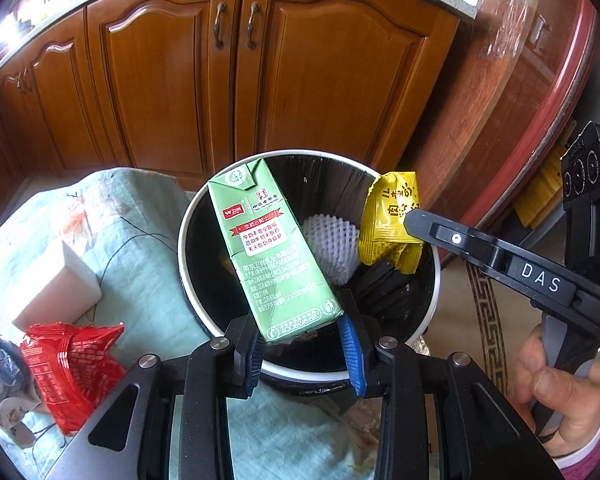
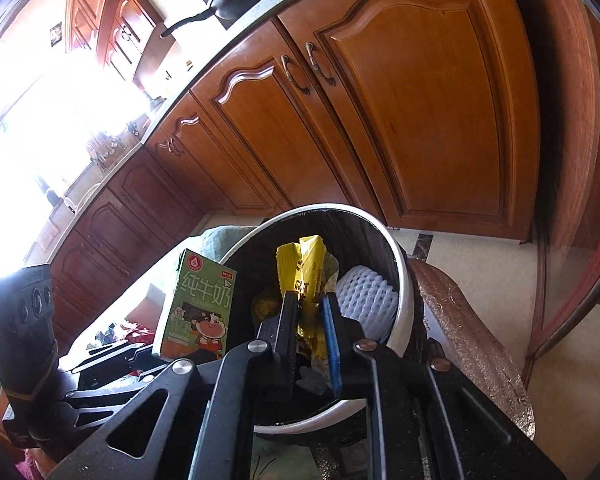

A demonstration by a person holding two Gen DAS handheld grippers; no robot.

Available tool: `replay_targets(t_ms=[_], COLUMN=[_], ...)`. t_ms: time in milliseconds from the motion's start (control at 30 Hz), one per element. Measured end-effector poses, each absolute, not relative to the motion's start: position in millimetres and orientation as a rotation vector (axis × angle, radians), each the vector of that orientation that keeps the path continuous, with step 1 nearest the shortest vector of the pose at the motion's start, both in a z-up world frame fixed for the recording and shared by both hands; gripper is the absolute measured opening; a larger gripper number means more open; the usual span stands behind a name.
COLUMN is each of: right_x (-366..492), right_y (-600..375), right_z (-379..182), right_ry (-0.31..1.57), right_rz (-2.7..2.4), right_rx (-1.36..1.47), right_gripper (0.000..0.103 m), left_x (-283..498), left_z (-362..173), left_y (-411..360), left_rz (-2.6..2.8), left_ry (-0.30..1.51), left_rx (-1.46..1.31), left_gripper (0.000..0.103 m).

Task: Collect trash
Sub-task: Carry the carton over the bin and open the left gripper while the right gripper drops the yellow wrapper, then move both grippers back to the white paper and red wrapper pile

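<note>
Glossy varnished wood cabinets (image 1: 260,80); matt printed green paper carton (image 1: 272,252); crinkled shiny yellow foil wrapper (image 1: 388,224); white foam net (image 1: 332,248); glossy black plastic bin liner (image 1: 388,288); woven pale cloth (image 1: 140,240).

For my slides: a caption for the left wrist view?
Left gripper holds a green milk carton over the trash bin.

I see a green milk carton (image 1: 274,248) tilted over the round white-rimmed bin (image 1: 188,216), its bottom end pinched in my left tongs (image 1: 304,346). A crumpled yellow wrapper (image 1: 390,224) hangs over the bin's right side in my right tongs (image 2: 307,338). White foam netting (image 1: 332,248) lies inside the black-lined bin. A red wrapper (image 1: 70,364) lies left of it on the pale green cloth (image 1: 140,280).
</note>
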State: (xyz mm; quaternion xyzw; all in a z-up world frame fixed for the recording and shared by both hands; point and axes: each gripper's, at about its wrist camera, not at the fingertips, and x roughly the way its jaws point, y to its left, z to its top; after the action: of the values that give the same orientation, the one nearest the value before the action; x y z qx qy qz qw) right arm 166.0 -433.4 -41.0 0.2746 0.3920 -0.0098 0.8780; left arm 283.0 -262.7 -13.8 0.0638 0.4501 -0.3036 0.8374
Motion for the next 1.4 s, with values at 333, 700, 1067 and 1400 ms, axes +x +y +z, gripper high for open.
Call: replay_targets(t_ms=[333,700,1067,1400], right_x=[160,158,142,116], right_y=[-437,-432,-397,-345], right_z=[-39,-34,-24,-33], right_ry=[0.797,0.773,0.753,0.788], right_rz=[-0.024,-0.008,0.025,0.079], right_rx=[0.588,0.610,0.597,0.598], right_gripper=[0.050,0.068,0.081,0.092], left_x=[288,264,218,177], left_z=[-16,-20,-11,-13], left_y=[-267,-236,-172,-95], left_rz=[-0.632,-0.617,-0.550,-0.437], left_ry=[0.959,0.939,0.898,0.896], left_rx=[0.095,0.011,-0.076,-0.183], left_gripper=[0.050,0.052,0.055,0.059])
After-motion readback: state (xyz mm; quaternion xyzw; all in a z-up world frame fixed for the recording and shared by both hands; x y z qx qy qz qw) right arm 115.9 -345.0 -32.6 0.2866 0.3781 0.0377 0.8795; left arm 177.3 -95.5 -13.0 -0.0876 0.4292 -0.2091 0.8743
